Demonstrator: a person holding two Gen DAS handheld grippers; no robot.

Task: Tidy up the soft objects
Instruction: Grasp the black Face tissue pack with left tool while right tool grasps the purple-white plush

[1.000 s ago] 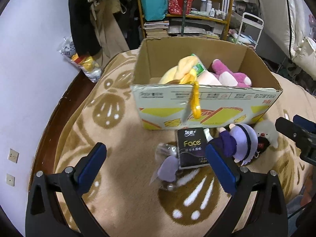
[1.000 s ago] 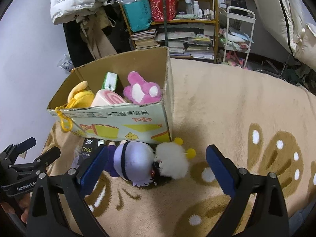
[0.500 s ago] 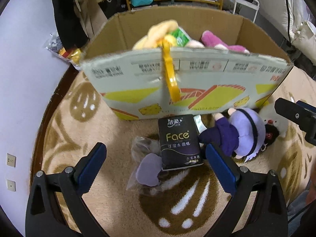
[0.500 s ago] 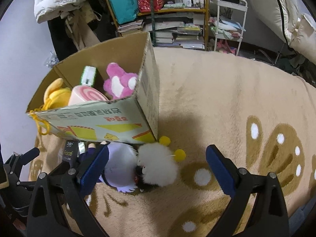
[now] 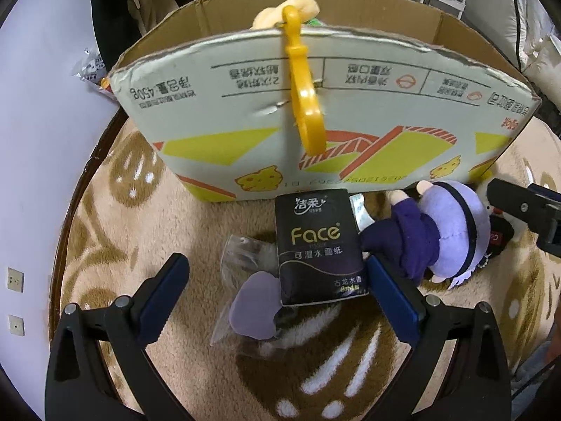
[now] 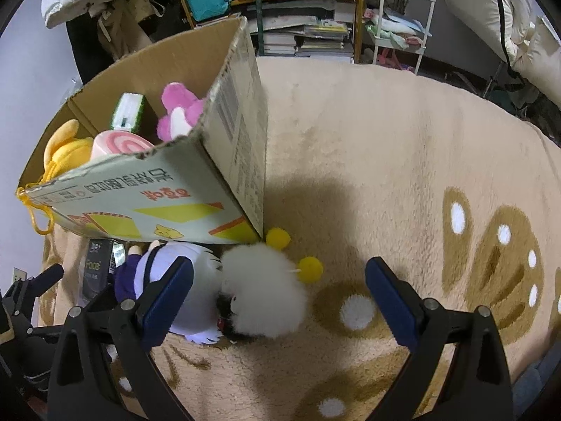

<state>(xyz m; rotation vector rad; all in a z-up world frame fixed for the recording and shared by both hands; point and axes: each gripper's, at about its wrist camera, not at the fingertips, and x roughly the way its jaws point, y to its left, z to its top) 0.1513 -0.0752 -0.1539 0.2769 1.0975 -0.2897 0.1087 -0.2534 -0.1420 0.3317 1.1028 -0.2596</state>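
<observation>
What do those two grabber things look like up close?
Both the left gripper and the right gripper have black plastic frames that fork into two arms, with silver screws at the joints. Each of the jaws ends in a flat dark blue pad with a ridged inner edge. No cables or sleeves show.

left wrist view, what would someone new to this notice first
The big cardboard box fills the upper half, with a yellow plastic hook hanging over its near wall. Just below it on the tan rug lie a black Face tissue pack and, to its right, a purple plush doll. The open left gripper frames the pack from below.
</observation>
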